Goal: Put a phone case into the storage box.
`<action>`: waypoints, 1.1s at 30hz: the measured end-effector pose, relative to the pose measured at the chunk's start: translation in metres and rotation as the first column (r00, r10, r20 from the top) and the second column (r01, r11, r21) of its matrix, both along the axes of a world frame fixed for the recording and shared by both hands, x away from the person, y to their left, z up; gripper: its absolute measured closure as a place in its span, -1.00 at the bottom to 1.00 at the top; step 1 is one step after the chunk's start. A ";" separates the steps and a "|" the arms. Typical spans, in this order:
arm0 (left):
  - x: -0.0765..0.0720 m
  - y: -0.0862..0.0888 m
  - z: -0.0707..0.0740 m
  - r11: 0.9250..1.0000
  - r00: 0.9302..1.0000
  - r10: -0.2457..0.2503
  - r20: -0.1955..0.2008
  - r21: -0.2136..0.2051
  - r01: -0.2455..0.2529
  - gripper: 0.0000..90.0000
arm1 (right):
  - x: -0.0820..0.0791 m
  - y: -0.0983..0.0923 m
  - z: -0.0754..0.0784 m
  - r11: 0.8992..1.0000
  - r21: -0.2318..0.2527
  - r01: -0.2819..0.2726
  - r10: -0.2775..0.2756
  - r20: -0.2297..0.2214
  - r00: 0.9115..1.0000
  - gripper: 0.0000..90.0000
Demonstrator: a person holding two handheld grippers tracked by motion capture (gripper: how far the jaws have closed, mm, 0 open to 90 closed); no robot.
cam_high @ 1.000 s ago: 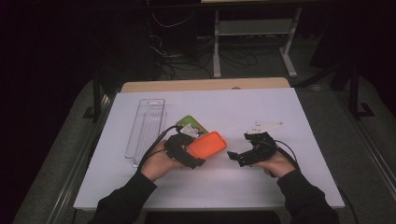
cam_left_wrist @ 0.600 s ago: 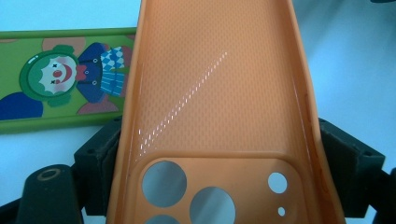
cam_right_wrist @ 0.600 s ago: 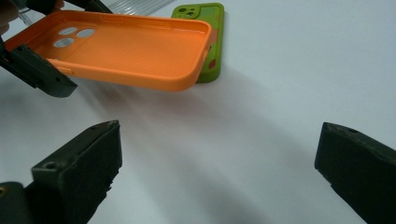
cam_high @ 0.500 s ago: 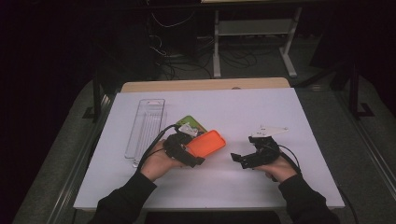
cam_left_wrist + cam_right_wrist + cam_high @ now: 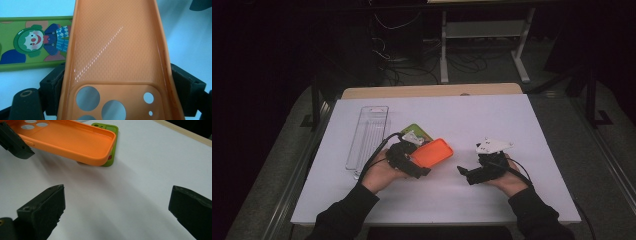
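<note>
No brand name or lettering can be read on anything here. The one printed design is on the green phone case (image 5: 32,42): a cartoon clown with a green hat, a red nose and a blue-and-white checked collar, seen in the left gripper view. That case lies flat on the white table (image 5: 492,125), just beyond the left hand.

The only container is a clear plastic tray (image 5: 368,134), long and narrow, lying at the left of the table with its long side running from near to far. Nothing can be made out inside it.

The orange phone case (image 5: 432,152) is near the middle of the table, slightly left, held above the surface with its open inside facing up. The left gripper (image 5: 414,167) has its jaws closed on the camera-cutout end of this case, one black pad pressing each long edge, as the left gripper view shows. The far end of the orange case reaches over the near part of the green one; in the right gripper view it casts a shadow on the table beneath it.

The right gripper (image 5: 464,172) rests in the right hand, to the right of the orange case and apart from it. Its jaws stand wide open with only bare white table between them.
</note>
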State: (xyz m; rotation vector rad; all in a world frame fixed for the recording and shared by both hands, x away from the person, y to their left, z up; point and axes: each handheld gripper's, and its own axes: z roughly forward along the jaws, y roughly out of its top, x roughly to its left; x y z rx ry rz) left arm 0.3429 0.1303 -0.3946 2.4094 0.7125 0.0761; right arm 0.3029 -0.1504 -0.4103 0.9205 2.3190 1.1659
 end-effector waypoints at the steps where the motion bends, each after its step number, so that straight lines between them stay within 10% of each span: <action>1: 0.000 0.000 0.000 1.000 1.000 -0.002 0.000 0.000 0.002 -0.64 | 0.000 0.000 0.000 1.000 -0.012 -0.002 0.002 0.014 1.000 -1.00; 18: 0.001 0.001 0.000 1.000 1.000 -0.012 0.015 0.006 0.012 -0.64 | -0.012 0.018 -0.006 0.967 -0.250 -0.050 0.106 0.216 0.971 -1.00; 33: -0.001 -0.002 -0.001 1.000 1.000 0.012 0.009 -0.027 -0.012 -0.64 | -0.022 0.032 -0.015 0.881 -0.473 0.006 0.218 0.418 0.882 -1.00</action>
